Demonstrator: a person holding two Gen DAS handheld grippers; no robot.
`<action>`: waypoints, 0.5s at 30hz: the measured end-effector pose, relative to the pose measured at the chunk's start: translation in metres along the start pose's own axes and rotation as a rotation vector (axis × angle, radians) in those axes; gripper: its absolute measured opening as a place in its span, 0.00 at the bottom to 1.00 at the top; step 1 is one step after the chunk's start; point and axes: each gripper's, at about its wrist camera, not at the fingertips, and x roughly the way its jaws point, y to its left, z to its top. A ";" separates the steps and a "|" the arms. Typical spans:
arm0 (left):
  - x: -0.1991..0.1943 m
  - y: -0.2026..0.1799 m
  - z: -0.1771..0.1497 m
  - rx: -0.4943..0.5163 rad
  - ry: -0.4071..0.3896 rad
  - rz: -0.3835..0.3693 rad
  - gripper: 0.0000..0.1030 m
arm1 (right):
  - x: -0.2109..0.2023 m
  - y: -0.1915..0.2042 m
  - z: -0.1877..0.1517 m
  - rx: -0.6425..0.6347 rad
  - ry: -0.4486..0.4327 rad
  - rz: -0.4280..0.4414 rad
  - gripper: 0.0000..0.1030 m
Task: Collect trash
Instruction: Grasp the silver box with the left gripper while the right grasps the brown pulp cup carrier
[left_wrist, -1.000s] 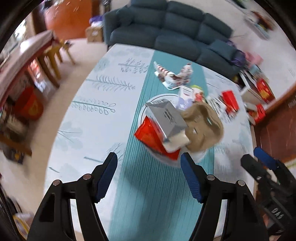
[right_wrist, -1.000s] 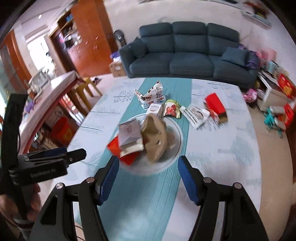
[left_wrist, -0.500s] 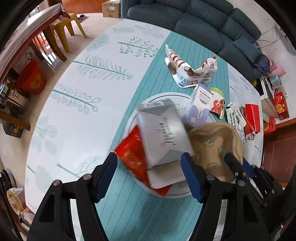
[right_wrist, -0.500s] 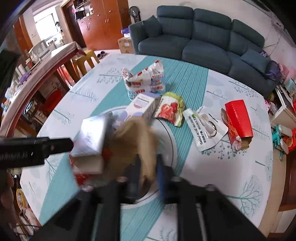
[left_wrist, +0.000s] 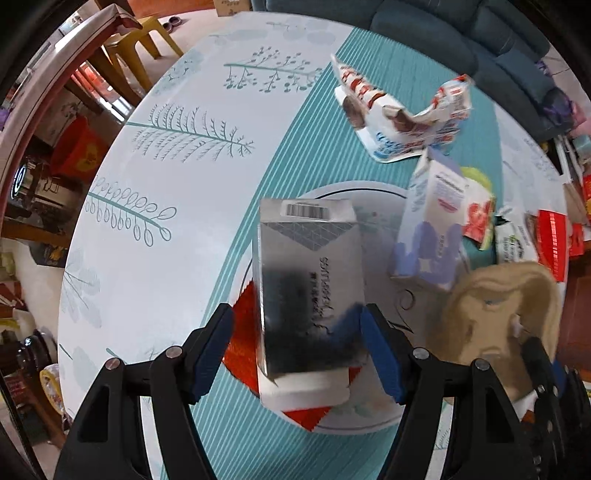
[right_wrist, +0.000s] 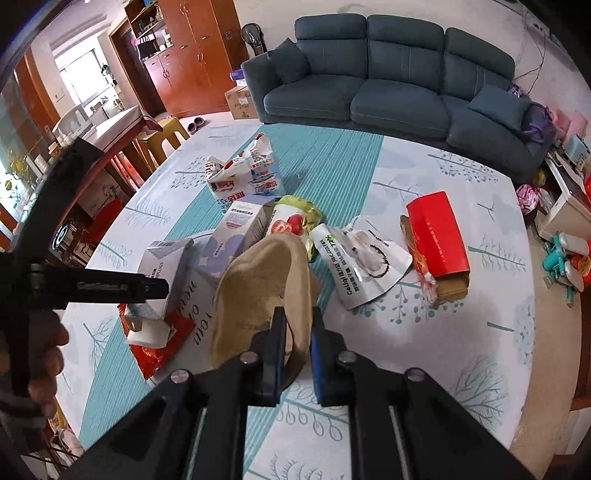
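Observation:
A white plate (left_wrist: 354, 188) on the table holds a silver box (left_wrist: 310, 280), a red wrapper (left_wrist: 242, 350) under it, a pale purple box (left_wrist: 432, 229) and a tan moulded pulp piece (left_wrist: 498, 306). My left gripper (left_wrist: 295, 347) is open, its fingers on either side of the silver box's near end. My right gripper (right_wrist: 297, 354) is shut on the tan pulp piece (right_wrist: 266, 288) at its near edge. The silver box (right_wrist: 166, 273) also shows in the right wrist view, behind the left gripper's body.
Loose trash lies beyond the plate: a torn red-and-white carton (right_wrist: 240, 173), a strawberry pouch (right_wrist: 291, 218), a white coconut pouch (right_wrist: 362, 262) and a red box (right_wrist: 437, 240). A blue sofa (right_wrist: 388, 88) stands past the table. A wooden counter and yellow stool stand at left.
Both grippers moved in toward the plate. The right gripper went from open to shut on the tan pulp piece. The left gripper's open fingers now straddle the silver box.

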 end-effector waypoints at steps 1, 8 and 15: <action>0.002 0.000 0.002 -0.003 0.002 -0.006 0.67 | 0.001 -0.001 0.000 0.002 0.003 0.005 0.11; 0.022 -0.010 0.015 -0.006 0.045 -0.005 0.67 | 0.005 -0.003 -0.006 0.009 0.026 0.034 0.11; 0.020 -0.009 0.015 0.002 0.012 -0.023 0.30 | 0.004 -0.008 -0.010 0.025 0.036 0.037 0.11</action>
